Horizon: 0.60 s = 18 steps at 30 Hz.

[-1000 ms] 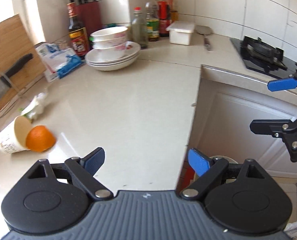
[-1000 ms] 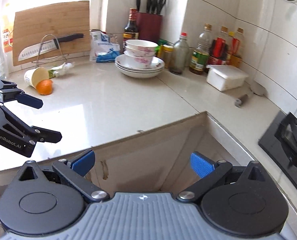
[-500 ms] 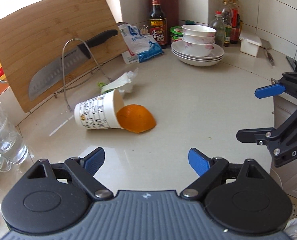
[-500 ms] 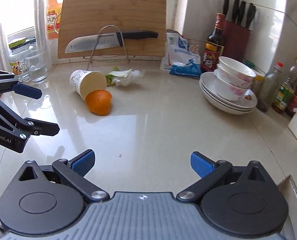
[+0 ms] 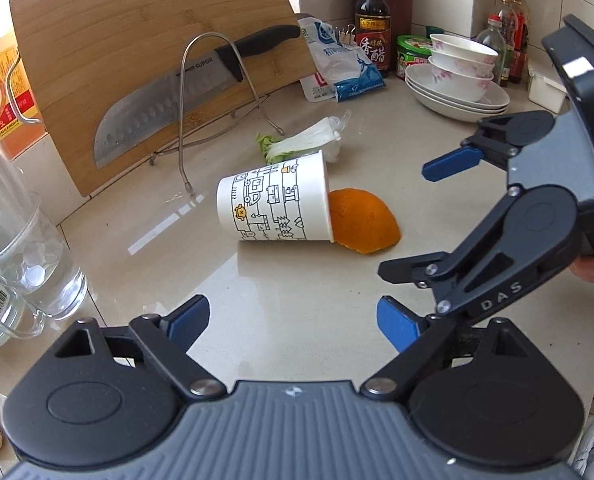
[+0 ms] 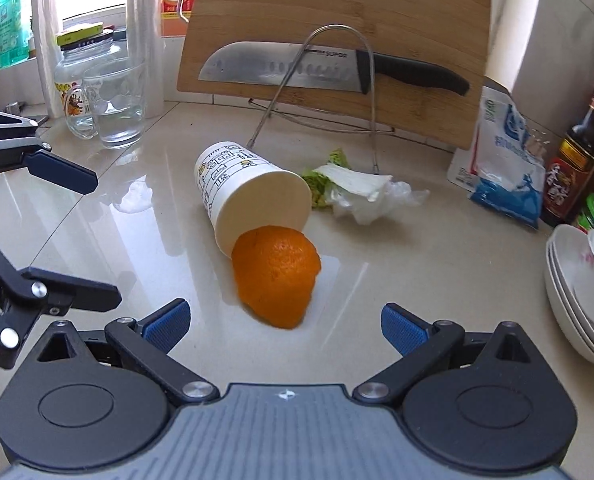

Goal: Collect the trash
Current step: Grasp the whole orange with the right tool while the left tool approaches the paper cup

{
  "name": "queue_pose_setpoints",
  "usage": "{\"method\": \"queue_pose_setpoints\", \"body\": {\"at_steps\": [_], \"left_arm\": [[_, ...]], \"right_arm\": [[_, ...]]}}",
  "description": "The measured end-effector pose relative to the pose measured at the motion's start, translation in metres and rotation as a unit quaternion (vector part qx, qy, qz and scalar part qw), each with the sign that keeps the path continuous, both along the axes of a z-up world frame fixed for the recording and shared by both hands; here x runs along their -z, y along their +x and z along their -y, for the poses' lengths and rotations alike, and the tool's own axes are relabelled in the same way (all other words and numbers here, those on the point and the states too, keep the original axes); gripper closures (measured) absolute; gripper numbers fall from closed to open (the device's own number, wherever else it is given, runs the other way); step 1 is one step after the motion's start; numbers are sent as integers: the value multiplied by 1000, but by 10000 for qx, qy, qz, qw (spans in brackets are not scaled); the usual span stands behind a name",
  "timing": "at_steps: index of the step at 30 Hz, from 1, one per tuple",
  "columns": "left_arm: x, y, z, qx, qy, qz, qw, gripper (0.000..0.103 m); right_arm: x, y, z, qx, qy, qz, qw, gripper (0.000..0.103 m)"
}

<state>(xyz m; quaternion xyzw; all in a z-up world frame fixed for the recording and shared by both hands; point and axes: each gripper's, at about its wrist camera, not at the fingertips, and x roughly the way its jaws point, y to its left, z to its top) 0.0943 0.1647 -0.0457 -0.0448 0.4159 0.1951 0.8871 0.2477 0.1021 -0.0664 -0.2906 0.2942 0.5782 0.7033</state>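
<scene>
Grippers [image 5: 293, 322] [image 6: 283, 326] wide open, empty, above counter [image 5: 297, 280]

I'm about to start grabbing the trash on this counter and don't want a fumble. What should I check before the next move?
1. Left gripper open and empty: ok.
2. Right gripper open and empty: ok.
3. Orange peel unobstructed ahead of the right gripper: ok.
4. Paper cup upright: not ok, it lies on its side, rim against the peel.
5. Cabbage scrap and crumpled plastic clear of the knife: ok, the knife sits on the rack behind.
6. Bin to drop trash into: cannot tell, none in view.
</scene>
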Motion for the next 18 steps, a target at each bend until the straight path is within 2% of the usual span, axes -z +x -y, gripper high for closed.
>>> {"method": "queue_pose_setpoints", "body": {"at_steps": [4,11,14,18], "left_arm": [[4,3,-5,155,-2,-76,9999,12],[5,10,-17,329,-15,-125,9994,12],[0,15,-20,402,-17,-78,9992,12],[-5,20,-22,536,29,-47,9985,12]], "right_arm": [[10,4,-22,-213,-120,15,9997,8],[13,3,-28,-358,-107,-9,9993,24],[12,5,-27,-324,-93,-26,9994,39],[11,9,-23,-239,-91,-55,9997,40]]}}
